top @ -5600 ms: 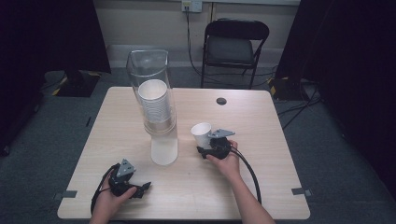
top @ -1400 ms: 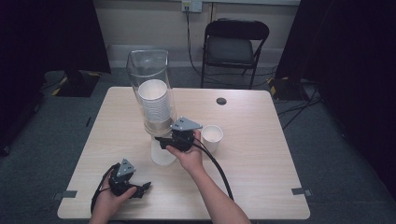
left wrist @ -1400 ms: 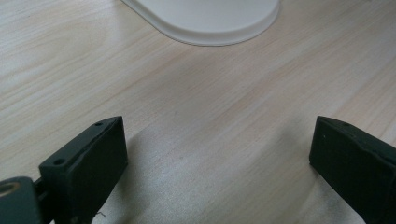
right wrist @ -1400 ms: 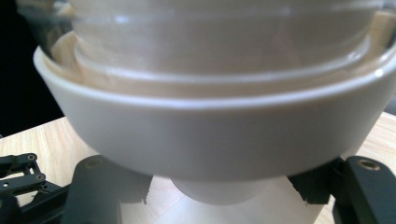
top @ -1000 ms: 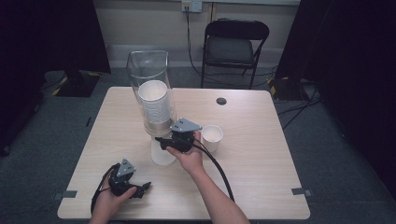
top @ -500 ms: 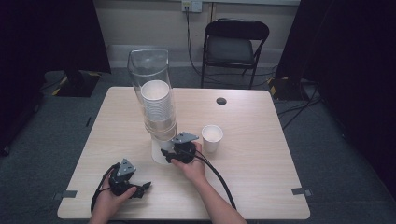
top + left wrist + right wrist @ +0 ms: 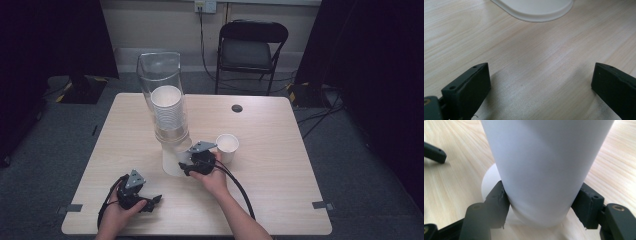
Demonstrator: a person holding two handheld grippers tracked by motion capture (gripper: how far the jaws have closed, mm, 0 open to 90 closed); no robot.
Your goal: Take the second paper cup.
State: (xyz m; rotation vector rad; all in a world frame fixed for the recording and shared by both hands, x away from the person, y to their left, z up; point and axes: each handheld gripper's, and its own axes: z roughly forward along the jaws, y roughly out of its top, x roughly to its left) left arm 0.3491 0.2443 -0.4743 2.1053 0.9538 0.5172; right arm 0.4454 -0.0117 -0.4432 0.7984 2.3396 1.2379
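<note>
Cup (image 7: pixel 544 170) is clenched near its bottom by the right gripper (image 7: pixel 186 167), probably to pull it from the dispenser (image 7: pixel 165 95); left gripper (image 7: pixel 152 202) rests released on the surface (image 7: pixel 280 150)

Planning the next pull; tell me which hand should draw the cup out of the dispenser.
Right: its tongs already clamp the white paper cup below the clear dispenser. The left tongs stand open over bare table.
</note>
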